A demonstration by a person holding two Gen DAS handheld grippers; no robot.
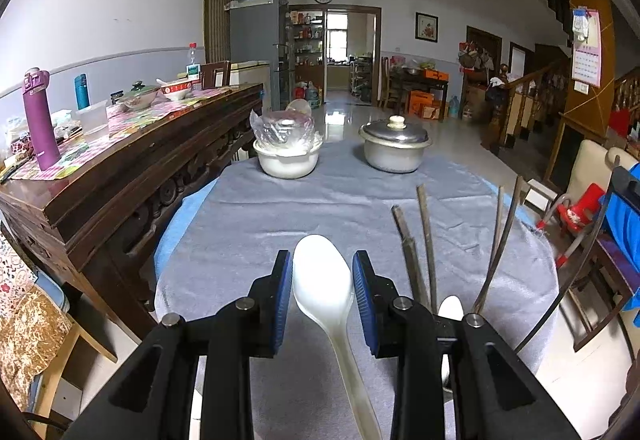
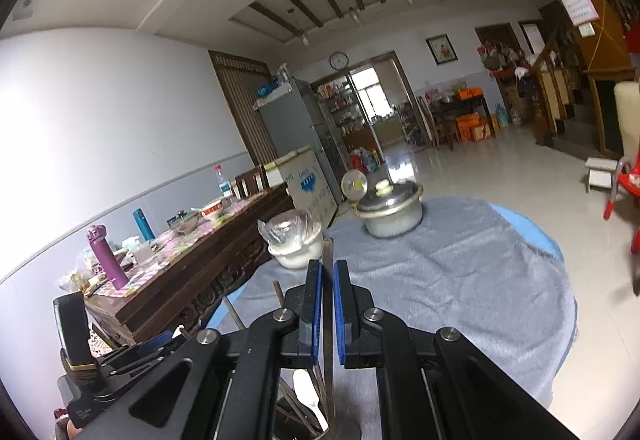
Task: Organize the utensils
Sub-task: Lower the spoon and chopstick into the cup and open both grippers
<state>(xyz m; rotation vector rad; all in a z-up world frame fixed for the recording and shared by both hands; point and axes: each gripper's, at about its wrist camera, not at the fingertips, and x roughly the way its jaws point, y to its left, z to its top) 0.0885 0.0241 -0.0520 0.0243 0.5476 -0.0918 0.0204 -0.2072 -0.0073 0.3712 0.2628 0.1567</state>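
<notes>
A white plastic spoon [image 1: 322, 272] points forward between the blue pads of my left gripper [image 1: 322, 276], which is shut on the sides of its bowl above the grey cloth. Its handle runs back under the gripper. To the right, several dark chopsticks [image 1: 424, 240] and a second white spoon [image 1: 450, 310] stand up from a holder hidden behind the gripper. My right gripper [image 2: 328, 304] is shut on one dark chopstick [image 2: 328, 252] held upright. Its lower end reaches down among the chopsticks and white spoon [image 2: 306, 388] in the utensil holder [image 2: 320, 428] below.
A round table with grey cloth [image 1: 320, 200] carries a white bowl with plastic wrap [image 1: 287, 156] and a lidded metal pot [image 1: 394, 148] at the far side. A dark wooden sideboard [image 1: 132, 160] with bottles and bowls stands left. A red chair [image 1: 576, 216] is right.
</notes>
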